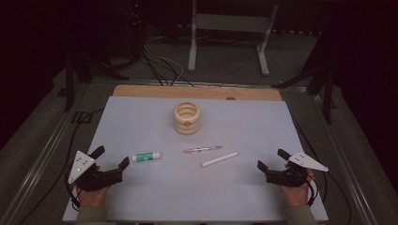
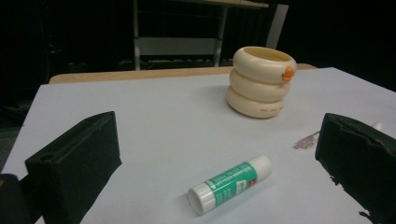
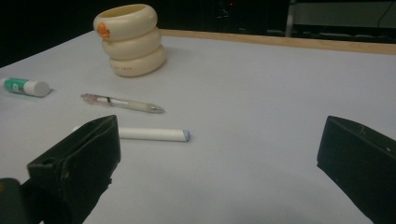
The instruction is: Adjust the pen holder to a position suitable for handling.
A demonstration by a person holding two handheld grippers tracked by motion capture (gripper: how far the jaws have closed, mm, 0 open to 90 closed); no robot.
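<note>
Left tongs (image 2: 215,154) jaw hides pen (image 2: 306,140) partly.

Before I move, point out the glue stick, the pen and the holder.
glue stick (image 2: 232,184), left gripper view, middle of its green label.
pen (image 3: 122,102), right gripper view, middle of its barrel.
holder (image 1: 187,119), high view, its outer wall.

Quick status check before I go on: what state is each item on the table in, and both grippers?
Glue stick: lying on its side, cap on, untouched.
Pen: lying flat, free.
White stick: lying flat, free.
Ringed holder: upright, mouth open; its inside is too dim to read.
Left gripper: open, holding nothing, nearest the glue stick.
Right gripper: open, holding nothing.
</note>
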